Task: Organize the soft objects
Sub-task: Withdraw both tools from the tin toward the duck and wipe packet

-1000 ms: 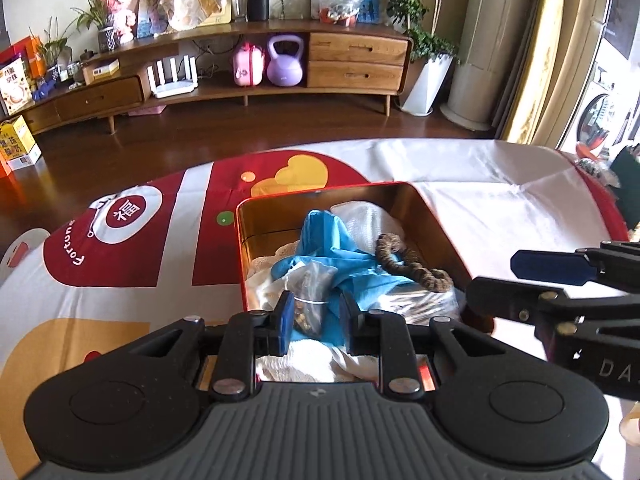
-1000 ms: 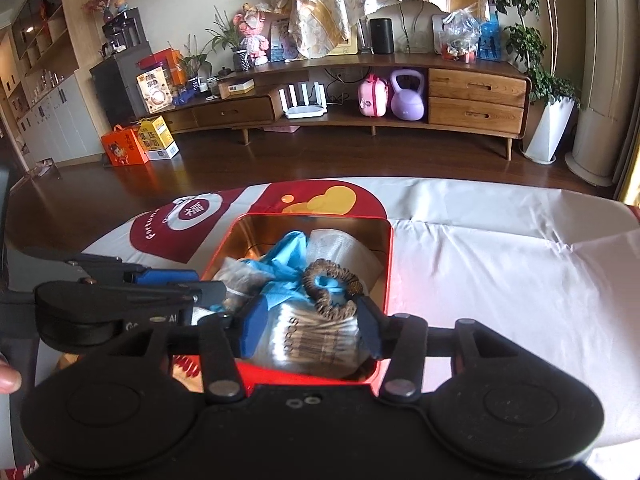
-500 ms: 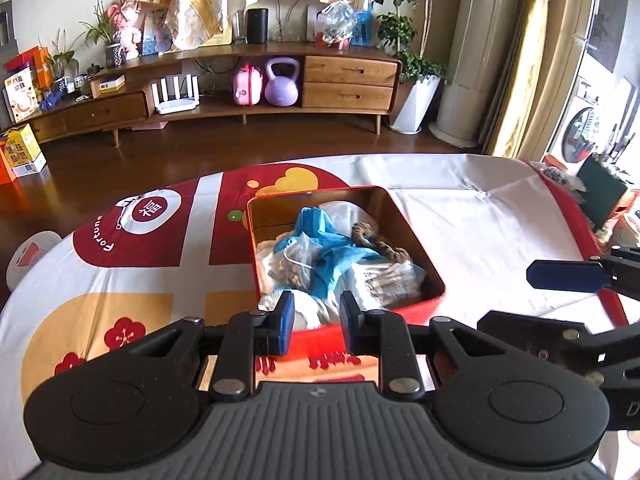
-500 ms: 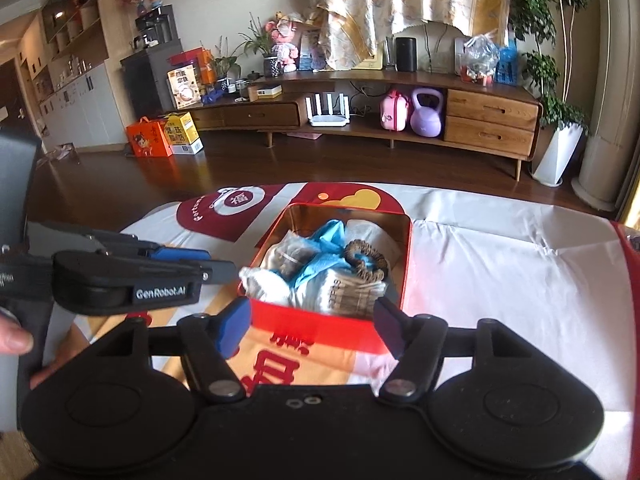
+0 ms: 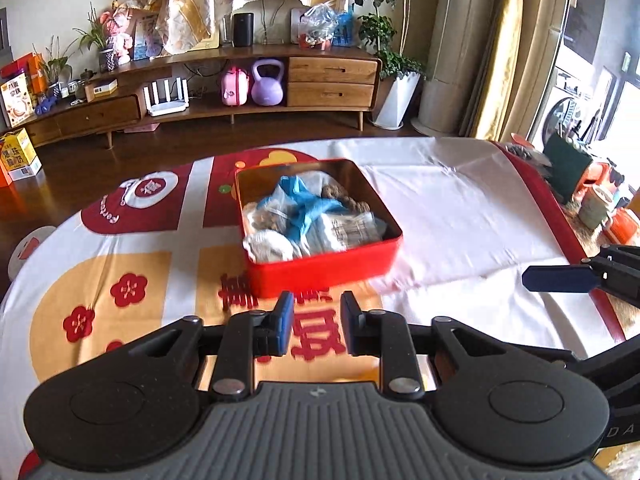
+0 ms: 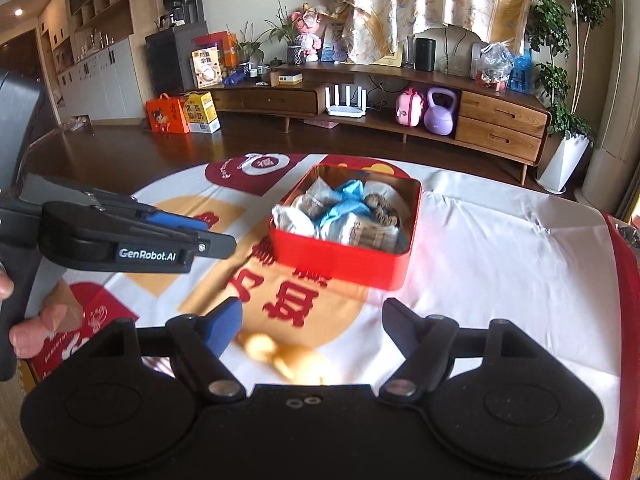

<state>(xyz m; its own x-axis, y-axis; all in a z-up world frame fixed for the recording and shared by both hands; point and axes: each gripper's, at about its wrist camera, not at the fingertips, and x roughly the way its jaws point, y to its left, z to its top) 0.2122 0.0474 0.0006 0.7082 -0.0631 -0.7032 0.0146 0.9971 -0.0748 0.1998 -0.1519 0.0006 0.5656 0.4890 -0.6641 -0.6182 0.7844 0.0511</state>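
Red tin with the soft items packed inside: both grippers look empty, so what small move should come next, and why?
Probably no more packing: ease both grippers back and rest. The red tin already holds the blue cloth, bagged items and brown braided ring, and no loose soft object shows on the tablecloth. The left gripper and right gripper have just been opening, nothing between their jaws.

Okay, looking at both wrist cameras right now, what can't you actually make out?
- Bottom of the red tin, both views: covered by the bags piled inside.
- Yellowish thing near the right gripper, right wrist view: blurred beyond naming.
- Clutter past the table's far edge, left wrist view: warped and cut off by the frame.
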